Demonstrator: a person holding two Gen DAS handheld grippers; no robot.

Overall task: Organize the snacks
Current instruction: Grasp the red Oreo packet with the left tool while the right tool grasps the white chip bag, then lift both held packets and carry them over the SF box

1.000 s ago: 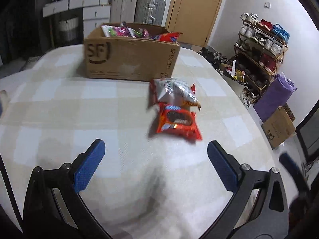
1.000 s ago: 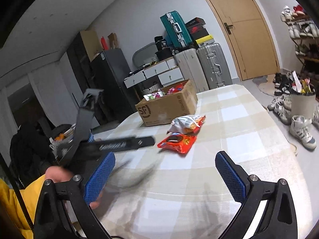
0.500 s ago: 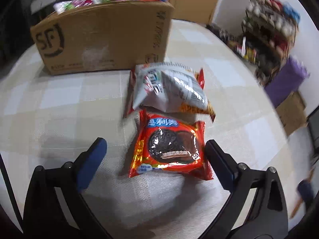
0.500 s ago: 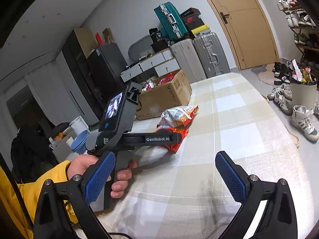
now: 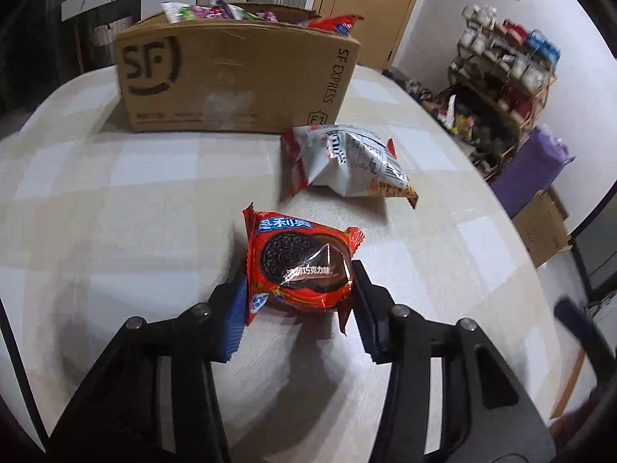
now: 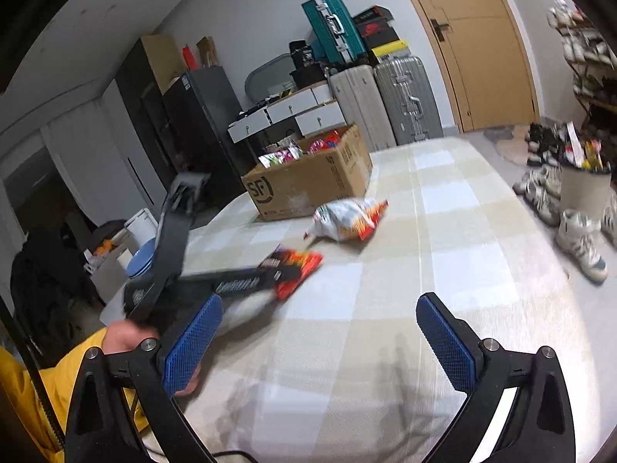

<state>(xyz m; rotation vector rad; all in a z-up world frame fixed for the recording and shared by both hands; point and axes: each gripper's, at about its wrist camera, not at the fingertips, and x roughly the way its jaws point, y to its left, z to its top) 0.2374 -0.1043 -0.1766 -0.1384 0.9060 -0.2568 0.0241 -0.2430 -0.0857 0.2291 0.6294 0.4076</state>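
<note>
A: Red cookie packet (image 5: 299, 266) sits between the left gripper (image 5: 299, 308) pads, low on the checked desk (image 5: 115, 212). Jaws have just been closing; both blue pads now press the packet's sides and the wrapper is crumpled.
B: Lifted?
A: Can't tell. It's at or just above the cloth.
B: Other snacks?
A: Silver-and-orange chip bag (image 5: 347, 164) lies on the desk beyond the packet, apart from it, near the right front corner of the cardboard box (image 5: 231, 81). Box is open-topped, more snack packs showing over its rim.
B: Right side?
A: Right gripper (image 6: 314, 341) jaws stand wide apart, nothing between them, held over bare cloth nearer than the snacks. Its view shows the left tool blurred, a hand (image 6: 127, 337) with a yellow sleeve (image 6: 23, 378) gripping it.
</note>
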